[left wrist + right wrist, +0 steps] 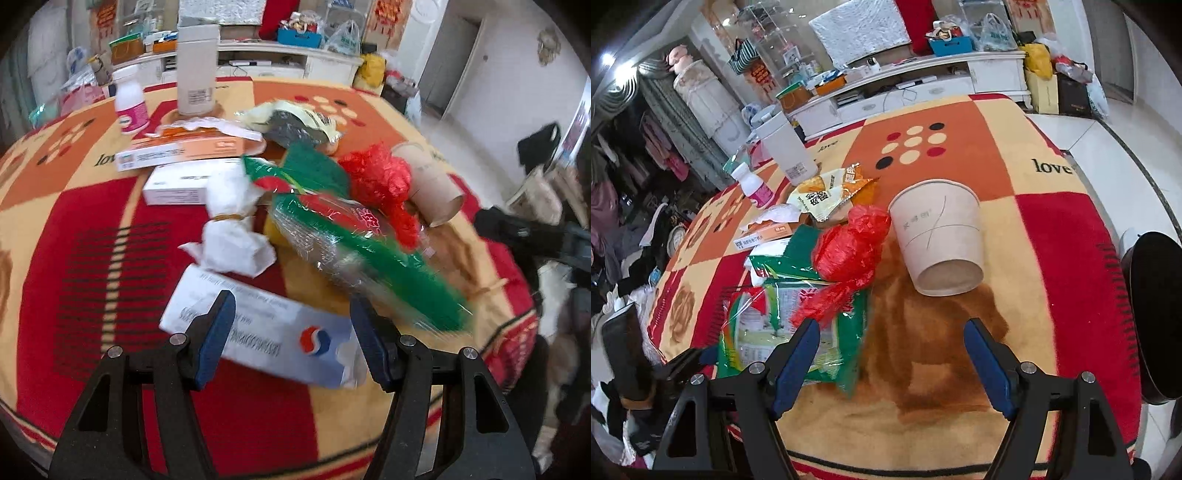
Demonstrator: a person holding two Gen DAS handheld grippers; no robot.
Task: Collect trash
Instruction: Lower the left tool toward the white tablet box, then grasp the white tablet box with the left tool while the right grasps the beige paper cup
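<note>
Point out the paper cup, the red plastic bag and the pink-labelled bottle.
paper cup [940,236]: right wrist view, on its side wall.
red plastic bag [849,251]: right wrist view, on its crumpled middle.
pink-labelled bottle [130,107]: left wrist view, on the body just above the label.

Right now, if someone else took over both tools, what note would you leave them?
Left tool: open, empty, hanging over the white box with the red-and-blue logo.
Right tool: open, empty, over bare blanket beside the green wrapper.
Trash sits piled mid-table: crumpled tissue, red plastic bag, tipped paper cup, yellow snack bag, orange box, small white box.
At the far edge stand a small bottle and a tall white canister.
Done: nothing picked up.
Left: every piece. No bin is in view.
</note>
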